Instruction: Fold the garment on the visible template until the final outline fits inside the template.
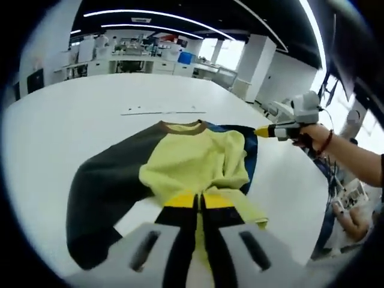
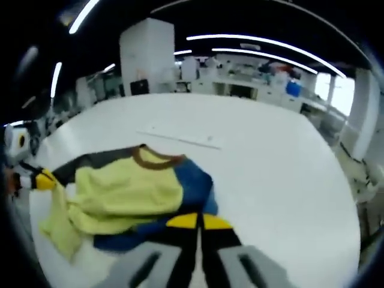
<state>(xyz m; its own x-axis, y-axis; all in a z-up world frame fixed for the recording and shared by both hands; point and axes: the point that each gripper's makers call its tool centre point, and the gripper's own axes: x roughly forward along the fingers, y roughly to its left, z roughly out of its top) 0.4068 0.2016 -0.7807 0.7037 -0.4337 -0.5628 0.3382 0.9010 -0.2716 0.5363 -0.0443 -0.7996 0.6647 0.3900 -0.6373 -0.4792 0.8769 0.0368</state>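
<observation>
The garment (image 1: 186, 159) lies spread on the white table (image 1: 72, 120), with a yellow body, a brown collar, a dark grey sleeve (image 1: 105, 192) and a blue sleeve (image 1: 249, 147). At its near yellow hem my left gripper (image 1: 198, 201) has its jaws pressed together on the fabric. My right gripper (image 1: 264, 131), held by a hand, touches the blue sleeve's edge. In the right gripper view the right gripper (image 2: 199, 221) is shut at the blue cloth (image 2: 192, 180), and the left gripper (image 2: 43, 179) holds the yellow cloth (image 2: 60, 222) drooping beside it. A thin line marking (image 1: 162, 111) lies beyond the collar.
The table's edge (image 1: 312, 198) runs close past the blue sleeve side. A person's forearm (image 1: 351, 156) reaches in there. Benches and shelves (image 1: 144, 60) stand far behind the table. Bare tabletop (image 2: 270, 168) stretches around the garment.
</observation>
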